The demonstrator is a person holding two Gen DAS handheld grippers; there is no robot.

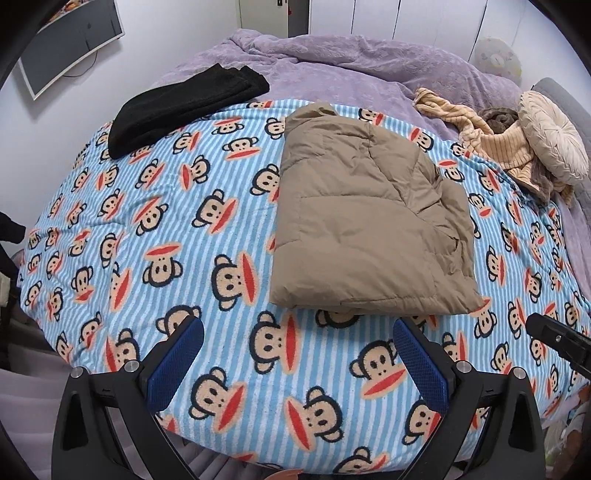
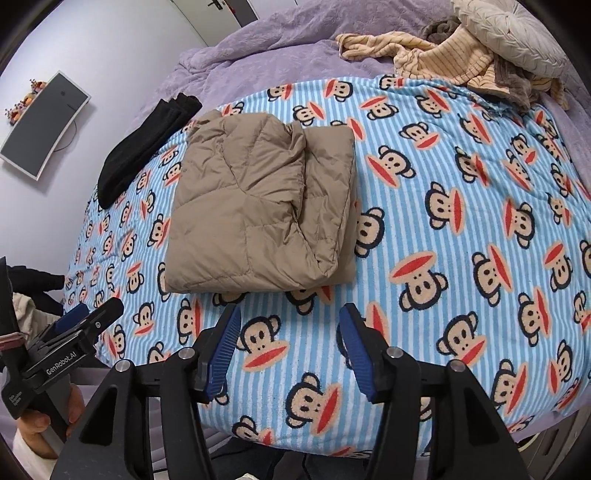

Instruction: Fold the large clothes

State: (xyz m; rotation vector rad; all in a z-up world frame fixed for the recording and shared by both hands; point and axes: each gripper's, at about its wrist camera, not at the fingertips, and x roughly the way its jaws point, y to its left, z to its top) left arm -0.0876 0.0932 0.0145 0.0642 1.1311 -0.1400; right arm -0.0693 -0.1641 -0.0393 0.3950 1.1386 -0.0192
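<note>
You hold both tongs released and empty, left tongs (image 1: 297, 354) and right tongs (image 2: 290, 345) hovering near the bed's near edge, likely because the fold looks done; the tan padded jacket (image 1: 364, 225) lies mid-blanket (image 1: 184, 229), a puffy layered rectangle, slightly creased.

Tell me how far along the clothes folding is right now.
Done: the tan puffer jacket and black garment lie folded. In hand: nothing; left claw and right claw are open, empty. Left: the striped clothes heap by the cushion.
</note>
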